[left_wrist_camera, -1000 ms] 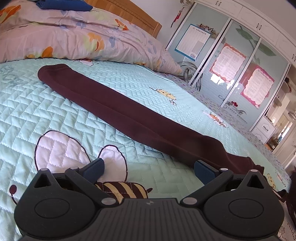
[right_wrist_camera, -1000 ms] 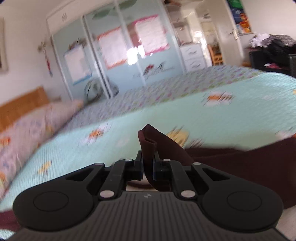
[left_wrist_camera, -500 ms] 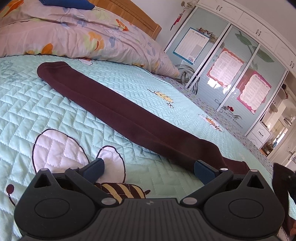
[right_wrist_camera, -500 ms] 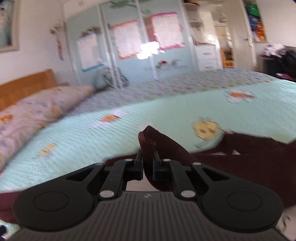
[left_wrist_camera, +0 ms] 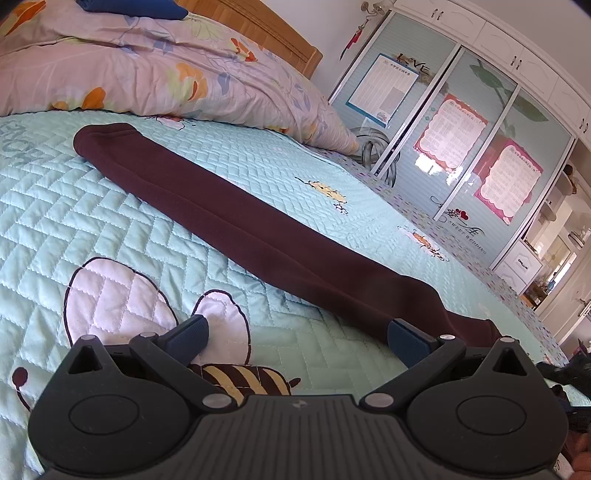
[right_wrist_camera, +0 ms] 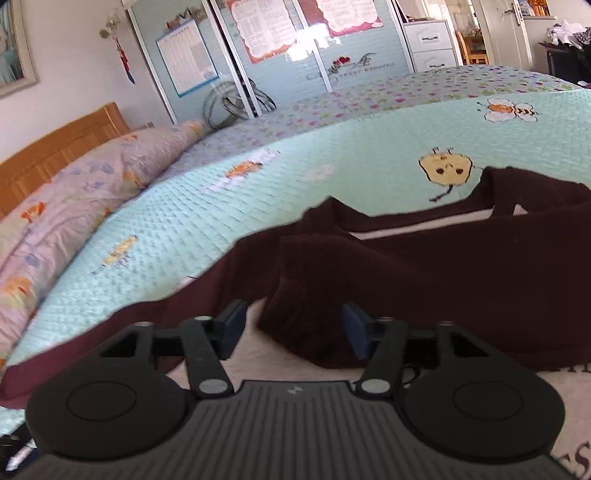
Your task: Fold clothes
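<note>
Both views are bright with daylight. In the left wrist view glare sits on the wardrobe doors [left_wrist_camera: 458, 147] at right, and the doorway at far right is blown out. The picture is sharp, with soft shadows under the dark garment [left_wrist_camera: 236, 218]. Fisheye bending curves the quilt [left_wrist_camera: 74, 206] and dims the upper corners. The right wrist view is softer, blurred over the pillow [right_wrist_camera: 74, 192] at left, with white glare on the doors at upper centre.

One dark maroon garment [left_wrist_camera: 236, 221] lies on one bed [left_wrist_camera: 110, 221]. One floral pillow [left_wrist_camera: 147, 70] sits by the headboard, one folded blue cloth [left_wrist_camera: 129, 7] upon it. Two hand-held grippers appear: left [left_wrist_camera: 295, 332] and right [right_wrist_camera: 293, 328]. Three papers [left_wrist_camera: 448, 133] hang on the wardrobe doors.
</note>
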